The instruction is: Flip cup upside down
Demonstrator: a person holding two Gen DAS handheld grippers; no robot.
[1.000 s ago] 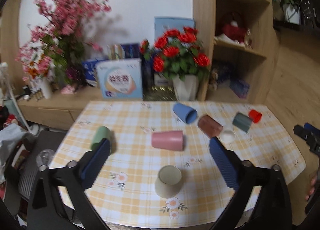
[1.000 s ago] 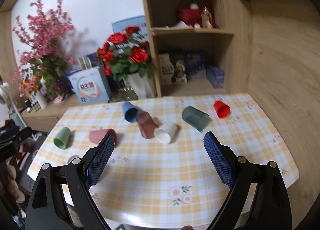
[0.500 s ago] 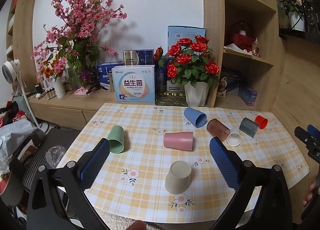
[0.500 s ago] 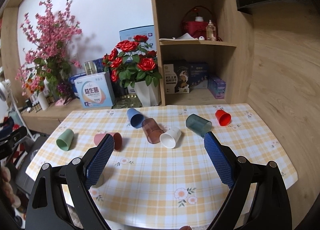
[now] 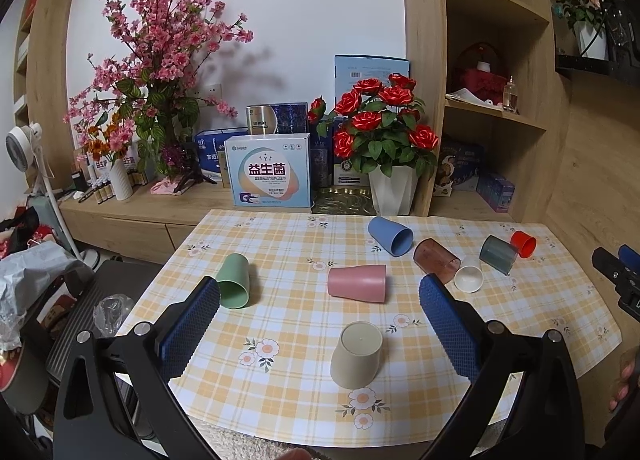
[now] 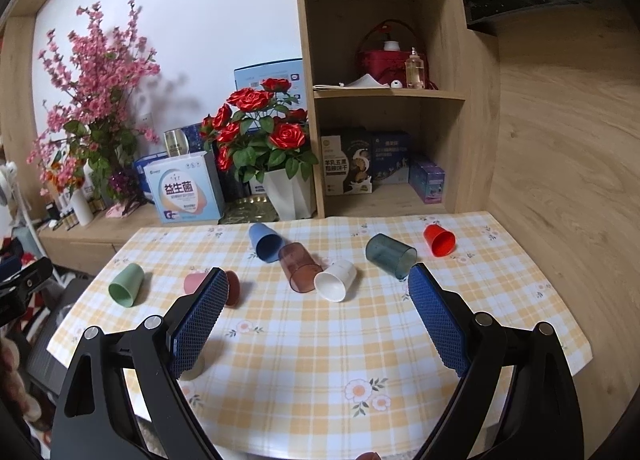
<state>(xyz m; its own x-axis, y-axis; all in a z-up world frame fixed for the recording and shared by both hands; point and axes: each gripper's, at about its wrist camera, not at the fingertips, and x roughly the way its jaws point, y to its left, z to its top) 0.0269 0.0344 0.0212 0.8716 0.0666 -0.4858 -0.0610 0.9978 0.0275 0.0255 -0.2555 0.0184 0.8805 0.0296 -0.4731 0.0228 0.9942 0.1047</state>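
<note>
The left gripper hovers above the bench, its blue-padded fingers spread wide and empty. The right gripper hovers likewise over the bench, fingers wide apart, holding nothing.

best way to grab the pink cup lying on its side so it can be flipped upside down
Grip the pink cup across its middle, from above with the left gripper, fingers on its near and far walls. It lies on its side, mouth to the right, so the round walls are exposed and nothing touches it. Then tilt it mouth-down.
</note>
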